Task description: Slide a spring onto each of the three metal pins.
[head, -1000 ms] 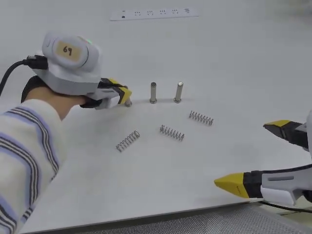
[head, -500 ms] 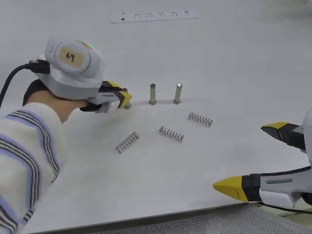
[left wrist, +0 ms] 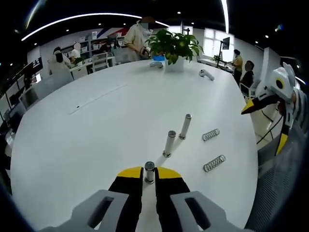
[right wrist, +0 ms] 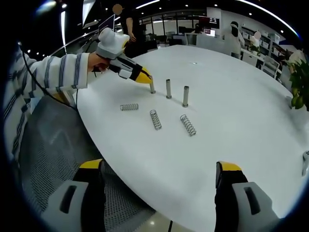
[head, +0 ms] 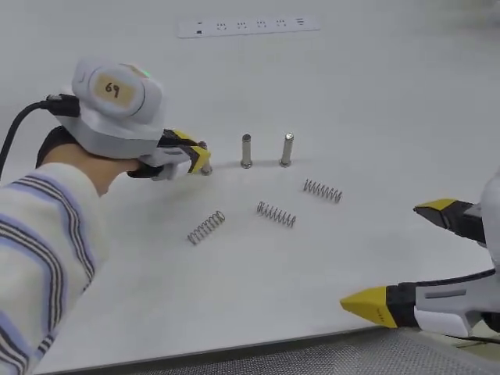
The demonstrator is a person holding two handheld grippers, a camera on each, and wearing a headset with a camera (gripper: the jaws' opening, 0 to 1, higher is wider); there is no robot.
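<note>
Steel pin (left wrist: 149, 167) seemingly clamped in left gripper (left wrist: 149, 173), right gripper (right wrist: 160, 166) agape (three coiled springs (head: 276, 213) lie loose)

On the white table (head: 351, 86) three pins are stood upright in a row, the first pin (head: 205, 166) clasped between the tips of the left gripper (head: 201, 158), with the middle pin (head: 247, 151) and last pin (head: 287, 149) just beside it. Three springs (head: 276, 213) are laid flat between that row and the wide-spread right gripper (head: 388, 254); a power strip (head: 248, 26) is seen far beyond both.
</note>
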